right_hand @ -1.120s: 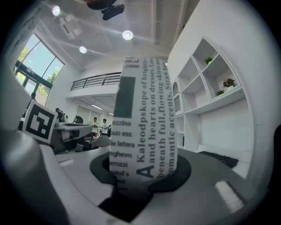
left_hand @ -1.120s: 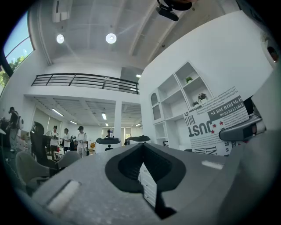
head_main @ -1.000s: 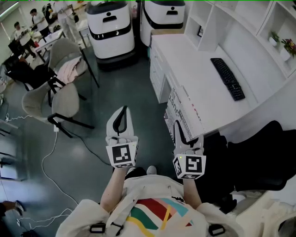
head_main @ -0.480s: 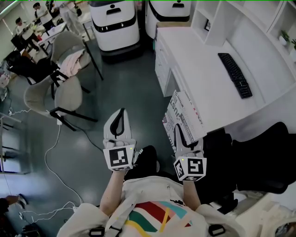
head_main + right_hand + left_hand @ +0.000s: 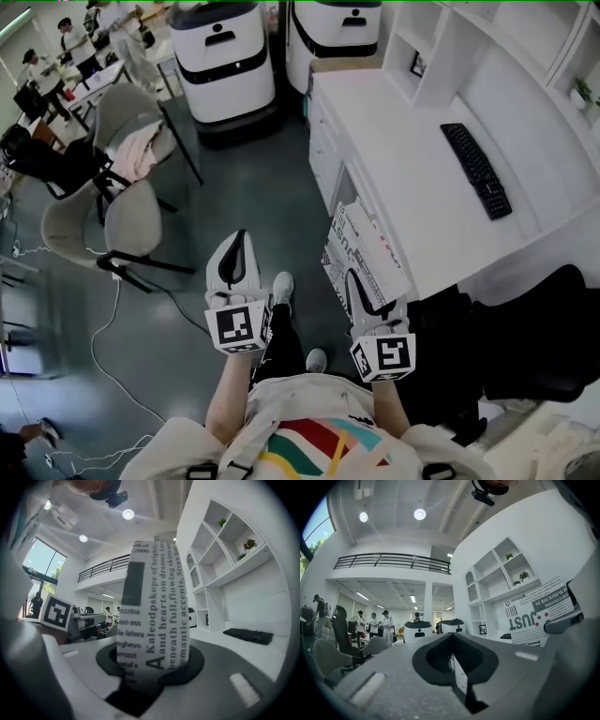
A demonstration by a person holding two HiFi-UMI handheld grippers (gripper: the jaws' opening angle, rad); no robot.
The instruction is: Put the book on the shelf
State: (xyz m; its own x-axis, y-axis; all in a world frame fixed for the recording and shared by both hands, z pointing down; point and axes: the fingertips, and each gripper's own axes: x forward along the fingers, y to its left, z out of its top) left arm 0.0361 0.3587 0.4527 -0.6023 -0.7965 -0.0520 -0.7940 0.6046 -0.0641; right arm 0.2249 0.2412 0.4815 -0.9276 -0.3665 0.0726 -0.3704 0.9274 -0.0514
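In the head view we hold the book (image 5: 361,248) in the right gripper (image 5: 354,278) by the desk's (image 5: 422,159) near left corner, with the left gripper (image 5: 238,246) beside it. The left gripper view shows jaws pressed together on nothing. In the right gripper view the jaws pinch the book's lower edge, and the shelf (image 5: 220,550) is high ahead. Held so low, the tall book could pivot or slip when raised.

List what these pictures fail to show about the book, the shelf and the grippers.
The book, lower edge: head view, covered by the right gripper clamping it.
The shelf, upper compartments: head view, cut off by the top edge.
The framed item in the shelf: head view, too small to identify.
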